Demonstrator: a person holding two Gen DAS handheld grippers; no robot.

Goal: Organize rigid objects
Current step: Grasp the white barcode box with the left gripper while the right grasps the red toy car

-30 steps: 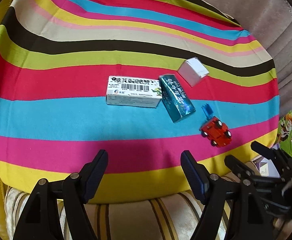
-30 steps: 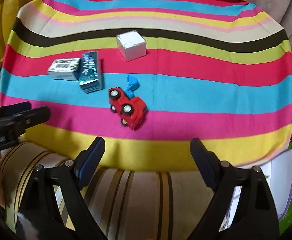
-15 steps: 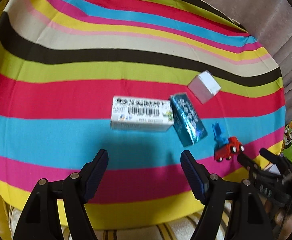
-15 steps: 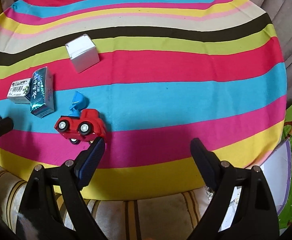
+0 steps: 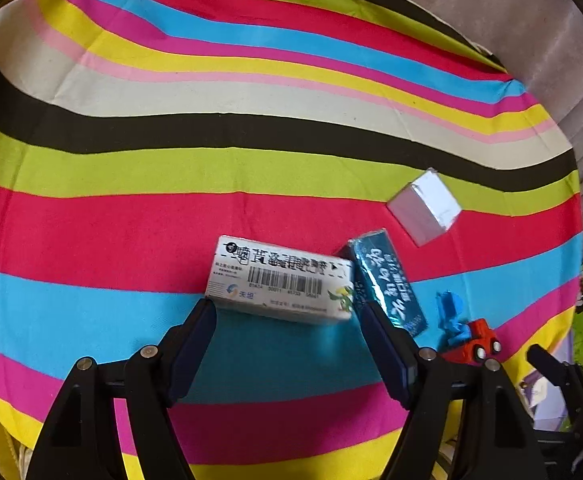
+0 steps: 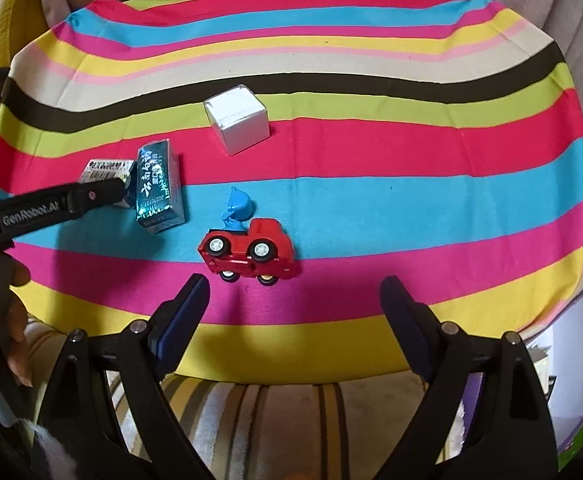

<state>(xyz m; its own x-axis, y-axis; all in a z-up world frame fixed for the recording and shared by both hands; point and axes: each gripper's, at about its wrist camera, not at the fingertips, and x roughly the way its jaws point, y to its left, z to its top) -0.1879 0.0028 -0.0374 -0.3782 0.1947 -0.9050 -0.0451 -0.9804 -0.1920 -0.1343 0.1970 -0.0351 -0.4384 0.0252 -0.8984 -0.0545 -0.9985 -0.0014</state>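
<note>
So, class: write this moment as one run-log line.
left claw: open, at barcode box | right claw: open, near toy truck | nothing held

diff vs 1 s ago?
The left tool has moved in on the white barcode box, jaws open, not gripping. The red toy truck now lies on its side. Right tool open. Teal box and white cube unmoved.

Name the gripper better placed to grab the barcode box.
Left gripper: its open jaws already straddle the barcode box. The right gripper faces the red truck instead.
</note>
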